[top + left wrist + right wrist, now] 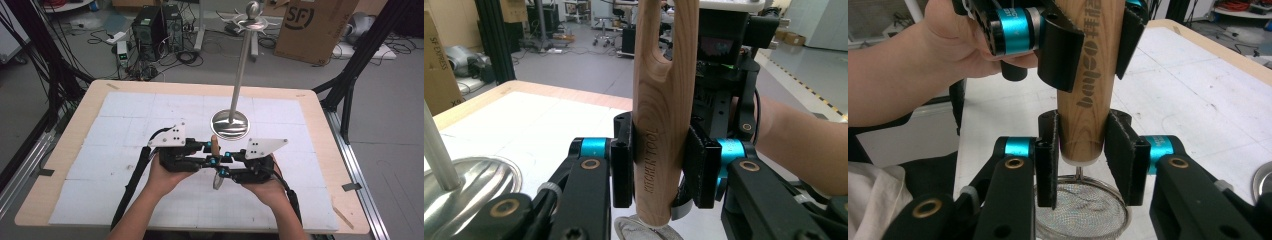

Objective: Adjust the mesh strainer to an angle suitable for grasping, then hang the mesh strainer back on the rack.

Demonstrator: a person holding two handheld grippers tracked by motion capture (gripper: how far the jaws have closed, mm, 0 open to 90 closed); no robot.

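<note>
A mesh strainer with a light wooden handle [214,144] is held upright between the two grippers at the table's middle, its wire basket [218,182] pointing toward the person. My left gripper [211,148] is shut on the handle [663,125], which reads "KITCHEN TOOL". My right gripper [220,171] is shut on the same handle [1083,125] lower down, just above the mesh basket [1083,212]. In the right gripper view the left gripper [1088,45] clamps the handle higher up. The handle's forked top end runs out of the left gripper view.
A steel stand with a round base [230,125], a thin pole [241,70] and a hooked crown [253,22] rises just beyond the grippers; its base [469,185] lies close to the left gripper. White mat [125,120] covers the wooden table. A cardboard box [312,27] and computers [150,30] stand on the floor.
</note>
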